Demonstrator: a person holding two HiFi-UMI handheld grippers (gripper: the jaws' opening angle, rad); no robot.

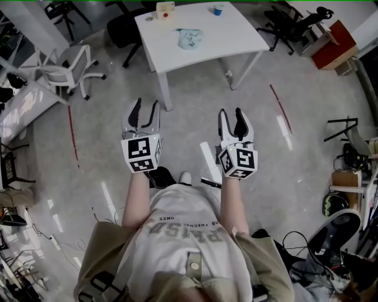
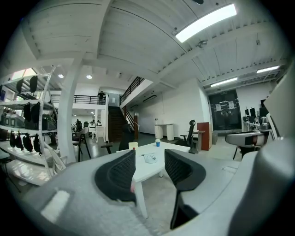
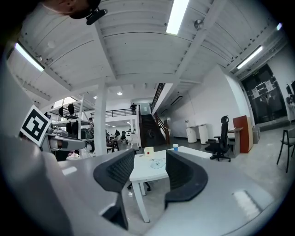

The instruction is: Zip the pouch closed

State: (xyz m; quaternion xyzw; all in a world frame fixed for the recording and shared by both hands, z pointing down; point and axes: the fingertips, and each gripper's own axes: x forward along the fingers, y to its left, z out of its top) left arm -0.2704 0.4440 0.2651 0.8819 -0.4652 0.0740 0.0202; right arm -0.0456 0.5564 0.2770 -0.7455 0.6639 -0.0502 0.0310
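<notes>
The person is standing well short of the white worktop [image 1: 236, 41] and holding both grippers out roughly level toward it. The left gripper [image 1: 142, 107] is keeping its jaws spread wide with nothing between them. The right gripper [image 1: 231, 115] is doing the same, jaws apart and empty. The pouch [image 1: 189, 38], pale blue and crumpled, is lying untouched near the middle of the worktop. A small yellow box [image 1: 165, 10] and a blue cup [image 1: 218, 9] are sitting at the worktop's far edge, beyond the pouch. The zip and its pull are showing too small to read.

Zipping is not yet beginning; closing in on the worktop is likely coming first. The pouch is looking soft and is lying loose. If one gripper is pulling the slider while the other is not pinning the fabric, the whole pouch is probably going to slide across the worktop, perhaps into the cup. The broad jaws are also risking a slip off a small pull tab. Crumpled fabric could be getting caught in the zip's teeth.
</notes>
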